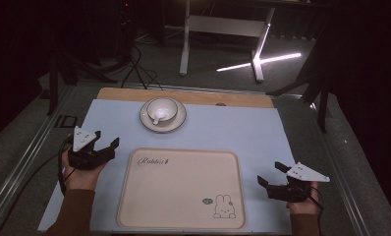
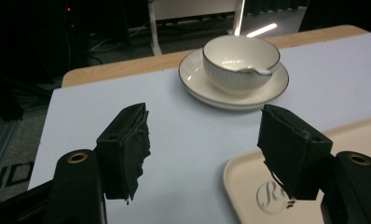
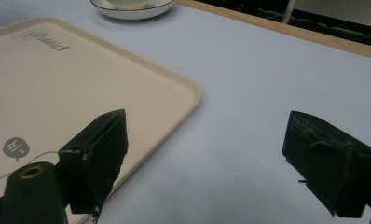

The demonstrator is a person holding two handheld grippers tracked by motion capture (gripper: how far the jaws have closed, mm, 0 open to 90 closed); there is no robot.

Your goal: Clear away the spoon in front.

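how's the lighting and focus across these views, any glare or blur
High view: the room behind is dark, a bright light strip glares off the floor, and the table mat is evenly lit. Left gripper view: the bowl and saucer are fairly sharp with small highlights; the near jaws look soft. Right gripper view: the tray is clear, the jaws dark and slightly blurred.

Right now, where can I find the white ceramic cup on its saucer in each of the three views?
High view: the white ceramic cup sits on its saucer at upper centre, beyond the beige tray.
Left gripper view: upper right of centre.
Right gripper view: the cup's base at the top edge.
Shared landmark: the tray's "Rabbit" lettering.
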